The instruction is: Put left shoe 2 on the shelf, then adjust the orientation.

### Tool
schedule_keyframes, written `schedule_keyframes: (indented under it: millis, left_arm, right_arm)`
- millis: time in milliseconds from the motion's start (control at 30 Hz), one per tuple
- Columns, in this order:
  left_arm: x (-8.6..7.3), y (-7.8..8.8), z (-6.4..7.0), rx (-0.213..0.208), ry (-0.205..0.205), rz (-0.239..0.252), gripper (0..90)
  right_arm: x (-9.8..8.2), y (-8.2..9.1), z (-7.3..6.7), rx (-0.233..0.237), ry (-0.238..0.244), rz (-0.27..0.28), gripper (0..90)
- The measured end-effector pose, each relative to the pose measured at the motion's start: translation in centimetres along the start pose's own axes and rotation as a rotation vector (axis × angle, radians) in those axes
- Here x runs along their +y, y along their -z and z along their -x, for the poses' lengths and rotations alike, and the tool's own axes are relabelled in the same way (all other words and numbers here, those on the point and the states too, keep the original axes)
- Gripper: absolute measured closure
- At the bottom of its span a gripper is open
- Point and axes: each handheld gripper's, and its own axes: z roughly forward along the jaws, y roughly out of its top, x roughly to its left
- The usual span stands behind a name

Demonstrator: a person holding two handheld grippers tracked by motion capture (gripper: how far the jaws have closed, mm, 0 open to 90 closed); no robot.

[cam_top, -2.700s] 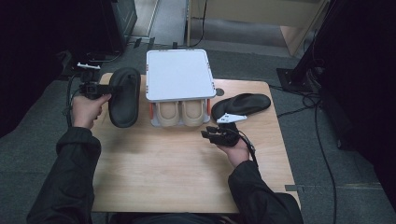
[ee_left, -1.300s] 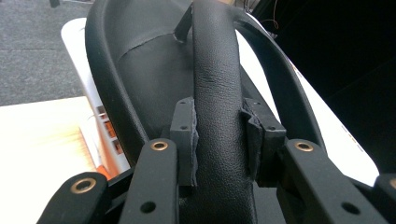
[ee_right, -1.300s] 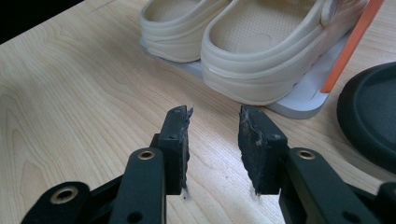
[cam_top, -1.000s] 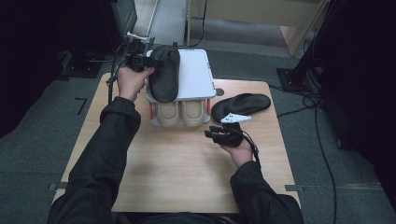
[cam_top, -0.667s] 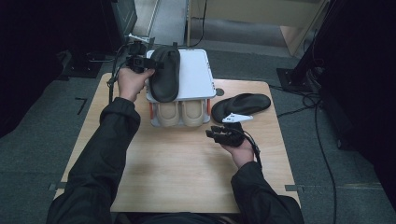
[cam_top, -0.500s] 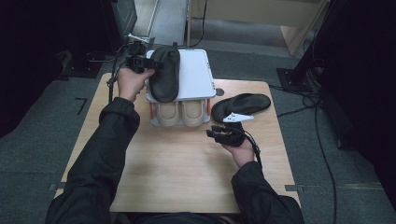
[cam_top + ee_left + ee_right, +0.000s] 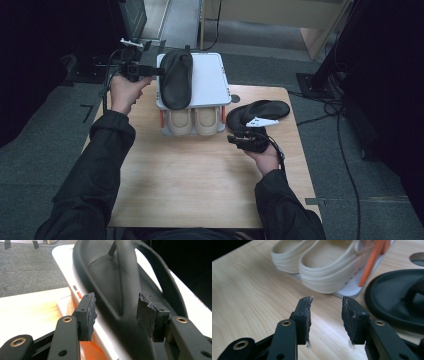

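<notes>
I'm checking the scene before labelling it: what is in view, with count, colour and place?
black sandal on rack: one, black, lying on the rack's white top shelf, its edge between the left gripper's open fingers, which have just been opening.
black sandal on table: one, black with a white tag, on the table right of the rack.
beige clogs: two, beige, side by side on the rack's lower shelf.
rack: one, white shelves with orange posts, at the table's far edge.
table: one, light wood.
left gripper: one, black, at the rack's left side.
right gripper: one, black, fingers open with nothing between them, low over the table near the clogs.
</notes>
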Motion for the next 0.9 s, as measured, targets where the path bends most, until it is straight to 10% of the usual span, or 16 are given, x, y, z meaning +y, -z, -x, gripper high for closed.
schedule_keyframes:
  millis: [900]
  left_arm:
    - [-6.9, 1.5, -2.7, 0.010, 0.018, -0.001, 47.0]
  right_arm:
    - [1.3, 1.1, 8.1, -0.118, -0.055, 0.021, 54.3]
